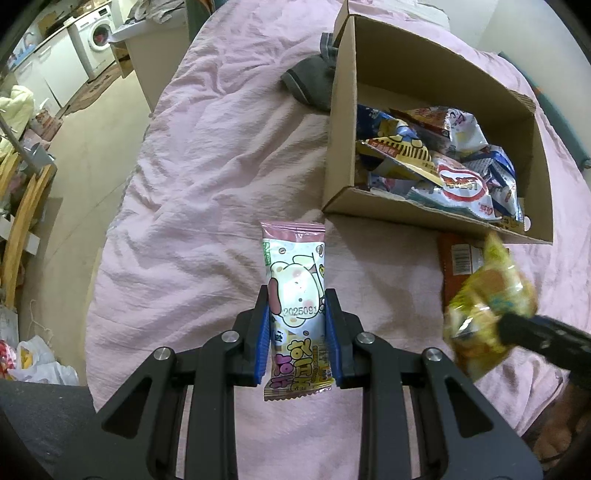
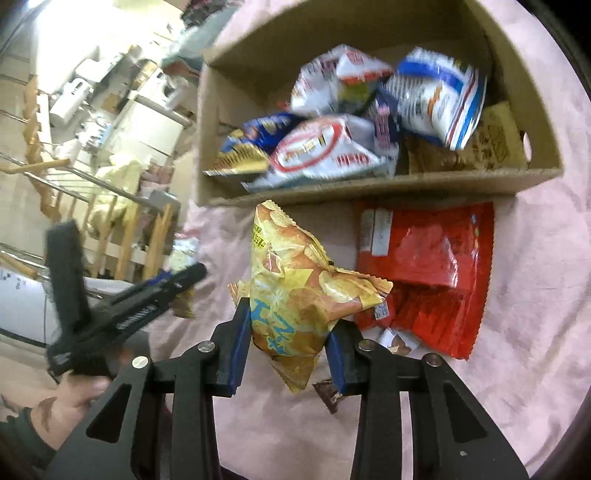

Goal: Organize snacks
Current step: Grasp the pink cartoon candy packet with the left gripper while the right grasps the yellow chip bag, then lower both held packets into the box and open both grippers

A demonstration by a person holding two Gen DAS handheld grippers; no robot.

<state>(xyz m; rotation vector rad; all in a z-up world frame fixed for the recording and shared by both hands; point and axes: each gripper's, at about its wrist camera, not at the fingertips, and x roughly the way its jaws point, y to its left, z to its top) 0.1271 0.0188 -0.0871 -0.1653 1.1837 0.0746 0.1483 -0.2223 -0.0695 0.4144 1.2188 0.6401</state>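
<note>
My left gripper (image 1: 297, 301) is shut on a pink and white snack packet (image 1: 295, 288) with a cartoon animal, held above the pink bedspread (image 1: 207, 192). My right gripper (image 2: 288, 317) is shut on a yellow chip bag (image 2: 295, 288); that bag also shows blurred in the left wrist view (image 1: 487, 310). A cardboard box (image 1: 341, 122) holding several snack bags (image 1: 461, 177) stands ahead on the bed; it also shows in the right wrist view (image 2: 369, 186). A red snack bag (image 2: 428, 266) lies on the bed just in front of the box.
A dark grey cloth (image 1: 314, 83) lies against the box's left side. A small brown wrapper (image 2: 328, 397) lies under the right gripper. Left of the bed are the floor, wooden racks (image 1: 22, 221), plastic bags (image 1: 37, 362) and a washing machine (image 1: 98, 35).
</note>
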